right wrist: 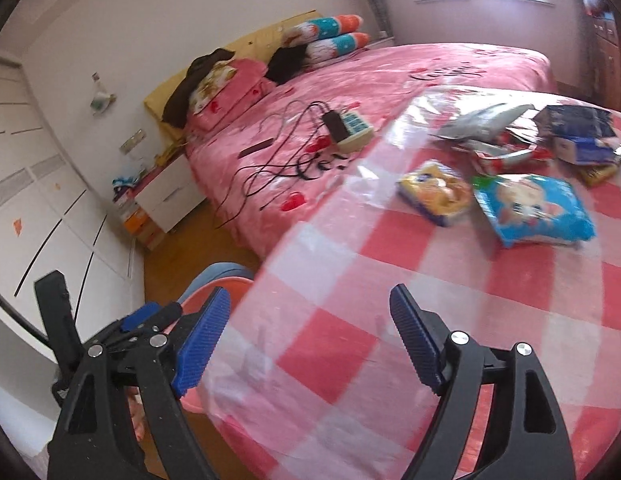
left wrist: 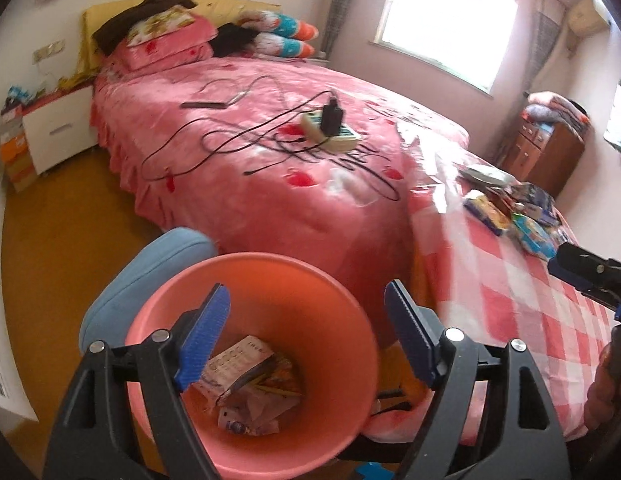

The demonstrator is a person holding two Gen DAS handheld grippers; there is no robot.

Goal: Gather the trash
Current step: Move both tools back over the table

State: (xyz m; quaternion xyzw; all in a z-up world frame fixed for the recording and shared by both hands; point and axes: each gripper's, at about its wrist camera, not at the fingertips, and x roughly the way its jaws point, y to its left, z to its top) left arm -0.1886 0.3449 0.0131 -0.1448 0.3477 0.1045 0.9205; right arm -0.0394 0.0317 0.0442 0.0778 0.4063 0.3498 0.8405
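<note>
L hand-held gripper (left wrist: 306,336): mine, wide, nothing betw pads, over pink bin (left wrist: 214,444).
Bin: near left of desk (right wrist: 390,360); wrappers (left wrist: 246,384) at bottom.
R hand-held gripper (right wrist: 310,338): wide, empty, over desk.
Trash left: packets (right wrist: 530,208) far right on desk.

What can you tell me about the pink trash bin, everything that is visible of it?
The pink trash bin is a round, smooth bucket that looks like plastic, wider at the rim than at the bottom. It stands upright and open, with no lid, on the wooden floor between a blue padded seat and the checkered table. Crumpled paper and wrappers lie at its bottom, far from filling it. The open left gripper hangs above its mouth, holding nothing. In the right wrist view only a bit of rim shows.
</note>
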